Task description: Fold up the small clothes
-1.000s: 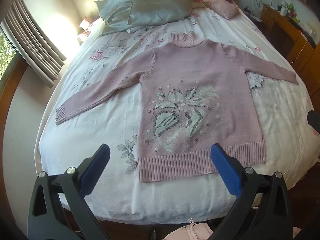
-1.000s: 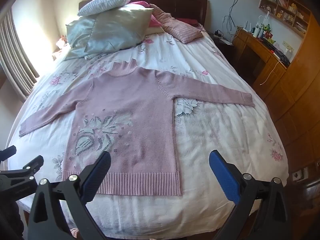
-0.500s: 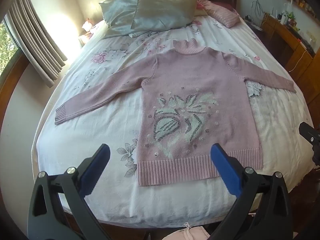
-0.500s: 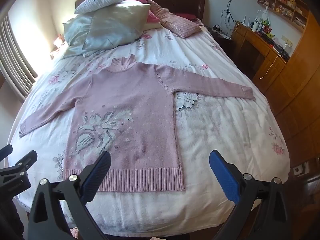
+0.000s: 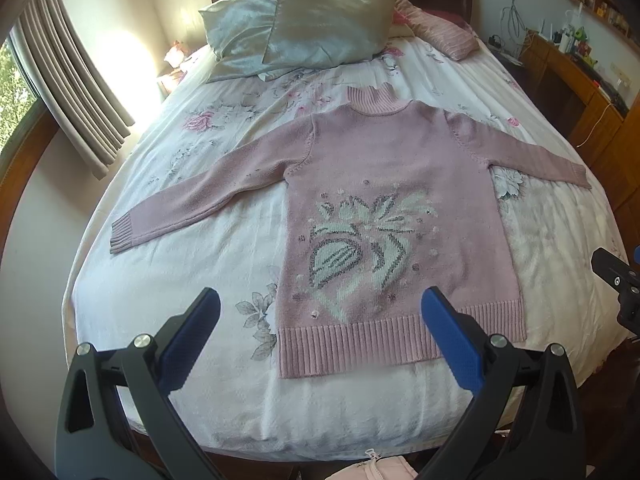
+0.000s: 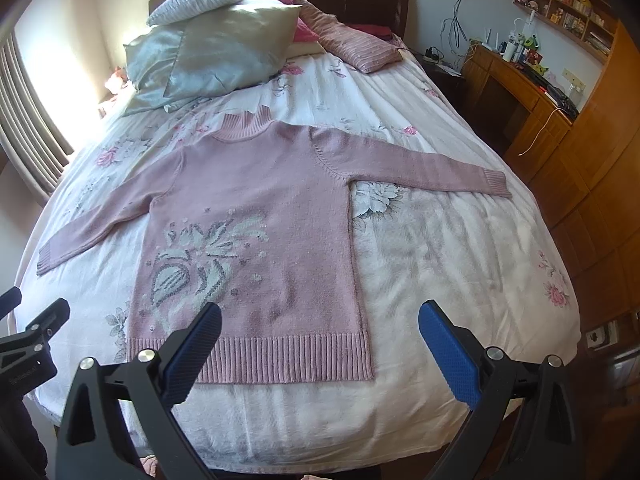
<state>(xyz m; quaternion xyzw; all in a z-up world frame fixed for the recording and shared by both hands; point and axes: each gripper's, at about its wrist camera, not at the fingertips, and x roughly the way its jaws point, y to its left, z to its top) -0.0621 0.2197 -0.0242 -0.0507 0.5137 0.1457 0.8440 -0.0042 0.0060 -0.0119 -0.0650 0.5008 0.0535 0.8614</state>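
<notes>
Lately, item by item from left to right: your viewpoint has risen and drawn a little nearer over the last second, so the whole bed (image 5: pixel 168 280) now sits squarely below both cameras and nothing has yet been touched; folding, by this showing, has not begun. Curtain (image 5: pixel 68 80), at the far left by the window, hangs clear of the work. Left gripper (image 5: pixel 320 338): jaws spread wide, blue pads empty, hovering above the foot of the bed, short of the hem. Sweater (image 5: pixel 400 200), pink knit, one piece, lying flat and face up in the middle of the floral bedspread, high ribbed collar towards the pillows (image 5: pixel 304 24), ribbed hem towards you. Left sleeve (image 5: pixel 200 200): stretched out and angled down towards the bed's left edge, cuff resting on the cover. Front panel: pale floral motif with small raised dots, smooth, no visible wrinkles. Right sleeve (image 6: pixel 420 168): extended nearly straight towards the right edge, cuff flat. Right gripper (image 6: pixel 320 344): likewise released, holding nothing, poised above the hem's right half. Desk (image 6: pixel 532 92), wooden and cluttered, stands beside the bed at far right. You appear set to take a sleeve or side first.
</notes>
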